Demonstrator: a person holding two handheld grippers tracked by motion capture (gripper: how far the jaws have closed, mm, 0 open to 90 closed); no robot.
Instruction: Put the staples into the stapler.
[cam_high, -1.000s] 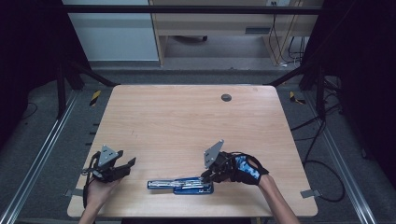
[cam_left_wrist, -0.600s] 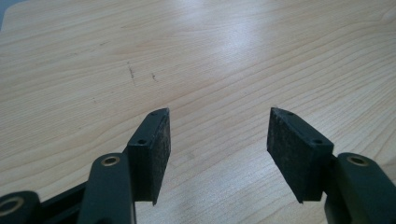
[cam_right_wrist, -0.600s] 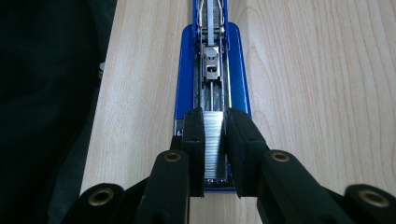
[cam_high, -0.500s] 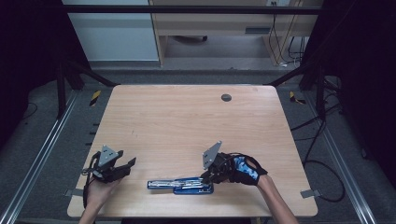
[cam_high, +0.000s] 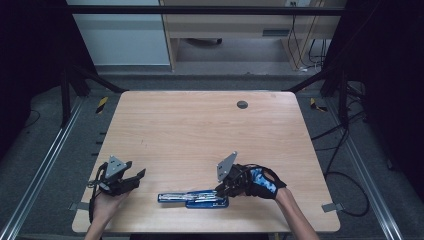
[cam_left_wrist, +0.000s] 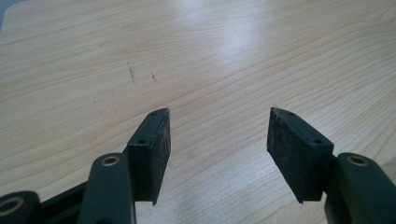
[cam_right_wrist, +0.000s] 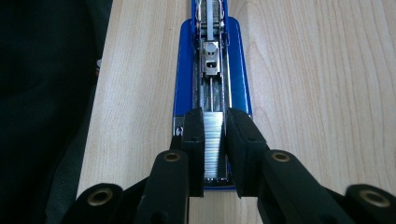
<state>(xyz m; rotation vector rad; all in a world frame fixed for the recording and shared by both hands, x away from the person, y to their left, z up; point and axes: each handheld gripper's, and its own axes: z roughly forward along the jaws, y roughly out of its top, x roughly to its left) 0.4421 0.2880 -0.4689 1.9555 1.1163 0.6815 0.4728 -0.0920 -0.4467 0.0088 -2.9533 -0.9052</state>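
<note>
A blue stapler (cam_high: 192, 198) lies opened flat near the table's front edge, its metal staple channel (cam_right_wrist: 211, 60) facing up. My right gripper (cam_right_wrist: 215, 140) is shut on a silver strip of staples (cam_right_wrist: 214, 144), held over the near end of the channel. In the high view the right gripper (cam_high: 224, 189) sits at the stapler's right end, held by a hand in a blue glove. My left gripper (cam_high: 135, 176) rests at the front left of the table, apart from the stapler. Its jaws stand open over bare wood (cam_left_wrist: 217, 135), with nothing between them.
The wooden table (cam_high: 200, 135) has a small dark round hole (cam_high: 242, 104) near its far edge. Faint scratches (cam_left_wrist: 131, 72) mark the wood ahead of the left gripper. The table's left edge (cam_right_wrist: 100, 88) runs close beside the stapler in the right gripper view.
</note>
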